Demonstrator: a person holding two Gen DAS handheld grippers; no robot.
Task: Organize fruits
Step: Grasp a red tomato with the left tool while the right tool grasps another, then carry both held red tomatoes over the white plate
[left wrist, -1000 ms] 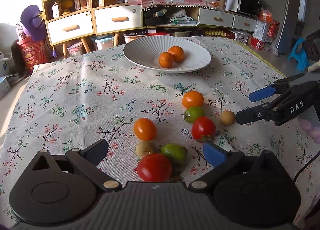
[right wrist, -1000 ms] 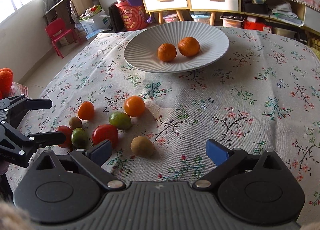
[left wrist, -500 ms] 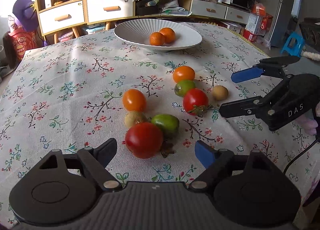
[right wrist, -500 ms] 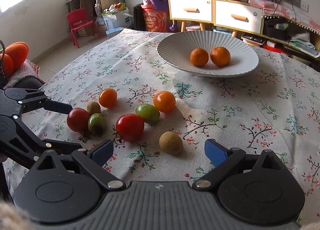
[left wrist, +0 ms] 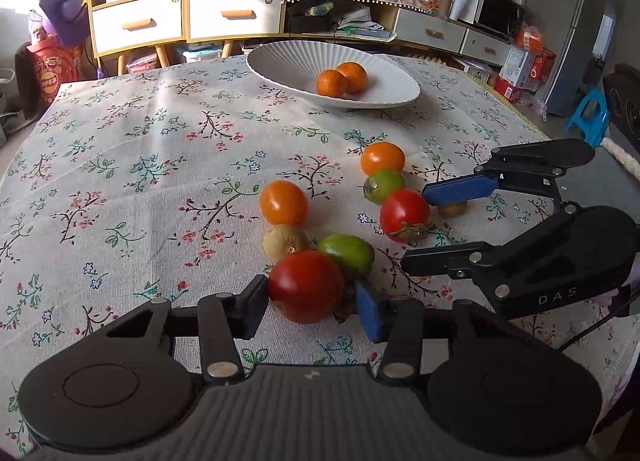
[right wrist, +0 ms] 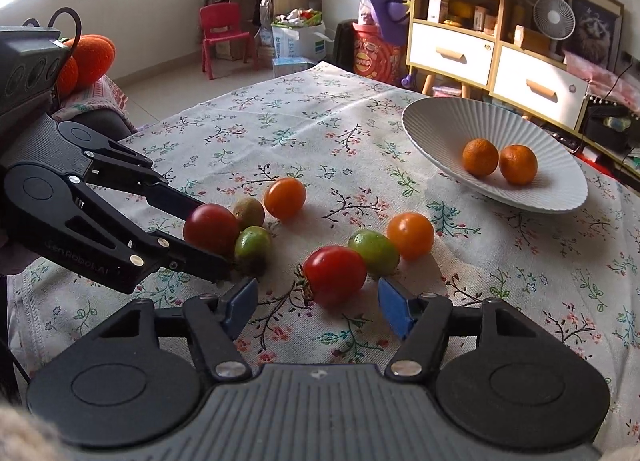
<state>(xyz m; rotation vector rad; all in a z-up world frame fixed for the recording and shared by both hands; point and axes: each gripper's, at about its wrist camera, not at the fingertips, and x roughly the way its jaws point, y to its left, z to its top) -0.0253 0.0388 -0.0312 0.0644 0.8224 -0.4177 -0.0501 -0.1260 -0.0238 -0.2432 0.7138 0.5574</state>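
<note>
Several fruits lie on the floral tablecloth. My left gripper (left wrist: 310, 299) has its jaws around a red tomato (left wrist: 306, 285), touching or nearly touching it; it also shows in the right wrist view (right wrist: 211, 227). Beside it lie a green fruit (left wrist: 347, 254), a brown kiwi (left wrist: 285, 241) and an orange tomato (left wrist: 284, 203). My right gripper (right wrist: 316, 301) is open, with a second red tomato (right wrist: 335, 273) just ahead between its fingers. A green fruit (right wrist: 374, 247) and an orange tomato (right wrist: 410, 235) lie behind. A white ribbed plate (left wrist: 280, 65) holds two mandarins (left wrist: 342, 79).
A small brown fruit (left wrist: 452, 208) lies partly hidden under the right gripper's blue finger (left wrist: 460, 189). The table's right edge (left wrist: 516, 109) drops to the floor. Cabinets and shelves (left wrist: 180, 17) stand behind the table.
My left gripper has moved forward and narrowed around the near red tomato. My right gripper has moved left and forward toward the second red tomato, past the small brown fruit.
</note>
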